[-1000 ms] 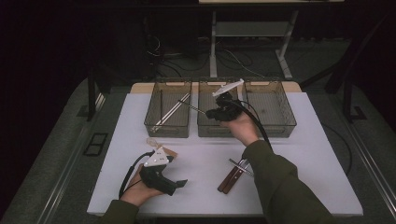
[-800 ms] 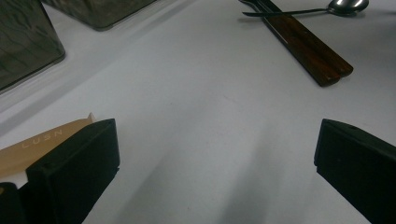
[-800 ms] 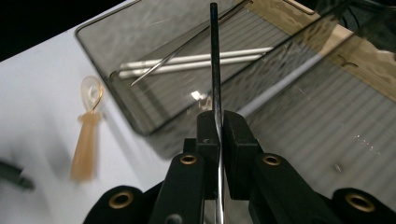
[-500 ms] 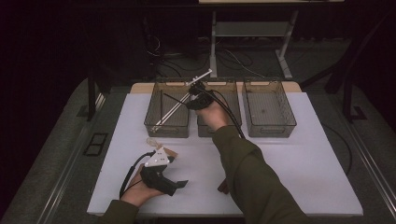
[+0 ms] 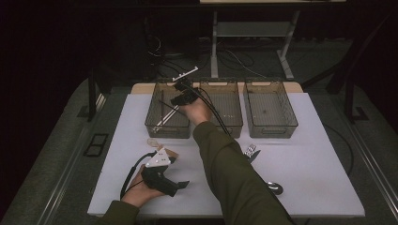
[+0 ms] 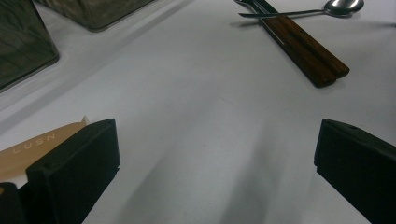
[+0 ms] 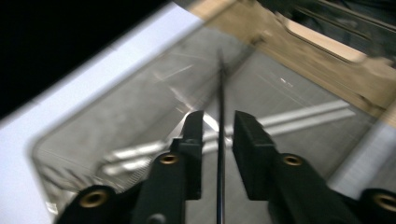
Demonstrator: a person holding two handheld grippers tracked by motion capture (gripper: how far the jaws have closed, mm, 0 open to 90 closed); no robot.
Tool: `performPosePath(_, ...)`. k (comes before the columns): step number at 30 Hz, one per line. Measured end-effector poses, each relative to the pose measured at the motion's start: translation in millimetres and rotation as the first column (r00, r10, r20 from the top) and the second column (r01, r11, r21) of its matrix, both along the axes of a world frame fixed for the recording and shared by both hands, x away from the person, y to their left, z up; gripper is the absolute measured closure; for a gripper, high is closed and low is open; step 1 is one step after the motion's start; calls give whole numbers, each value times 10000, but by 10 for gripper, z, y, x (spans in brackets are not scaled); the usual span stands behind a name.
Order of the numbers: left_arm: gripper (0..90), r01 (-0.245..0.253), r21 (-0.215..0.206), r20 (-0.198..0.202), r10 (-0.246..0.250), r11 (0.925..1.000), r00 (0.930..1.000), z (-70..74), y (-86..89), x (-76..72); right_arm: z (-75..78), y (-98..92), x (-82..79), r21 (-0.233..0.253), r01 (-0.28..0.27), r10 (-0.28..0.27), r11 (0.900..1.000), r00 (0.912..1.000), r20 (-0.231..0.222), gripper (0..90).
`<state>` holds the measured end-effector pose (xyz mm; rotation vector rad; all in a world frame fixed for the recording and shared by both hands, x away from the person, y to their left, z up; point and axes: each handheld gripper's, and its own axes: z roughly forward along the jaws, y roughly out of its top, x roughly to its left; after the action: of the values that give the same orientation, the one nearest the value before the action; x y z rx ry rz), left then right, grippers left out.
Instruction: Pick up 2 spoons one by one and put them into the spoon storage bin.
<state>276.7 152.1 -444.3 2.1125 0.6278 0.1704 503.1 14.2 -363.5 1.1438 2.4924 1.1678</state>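
Black jaws of your right gripper point(image 7: 218, 140) sit slightly apart with a thin dark rod point(image 7: 220, 116) running between them; can't tell if they actually pinch it. It hangs over the left bin point(image 5: 170, 123), upper centre of the high view, where silver utensils point(image 7: 299, 116) lie on the floor. Your left gripper point(image 6: 217, 163) rests on the white table point(image 5: 305, 154) at lower left, jaws spread wide, nothing between them. Wooden-handled cutlery point(image 6: 306, 49) and a spoon point(image 6: 343, 6) lie upper right in the left gripper view.
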Motion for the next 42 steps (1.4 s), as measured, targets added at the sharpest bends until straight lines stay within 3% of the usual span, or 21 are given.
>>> performPosePath(4,0,25,31,3,-25,10000,10000,3,-5,-5,34,-27,-36,-421,-97,104,9991,9998,159,649)
performPosePath(8,0,21,59,12,-21,10000,10000,3,-5,-5,108,-131,-67,-295,-296,299,9991,9995,82,600)
performPosePath(21,0,-34,27,14,34,10000,10000,5,6,-4,282,-714,-382,227,-1227,1207,9922,9898,761,476)
performPosePath(30,0,-123,21,3,123,9999,9999,3,19,-4,262,-1163,-693,447,-1906,1853,9806,9773,1022,439)
performPosePath(38,0,-257,-7,22,257,9997,9997,4,29,-12,205,-1551,-998,230,-2360,2319,9715,9658,1162,411)
performPosePath(42,0,-300,-32,12,300,9995,9995,2,33,-11,155,-1785,-1161,260,-2429,2385,9697,9643,1155,402)
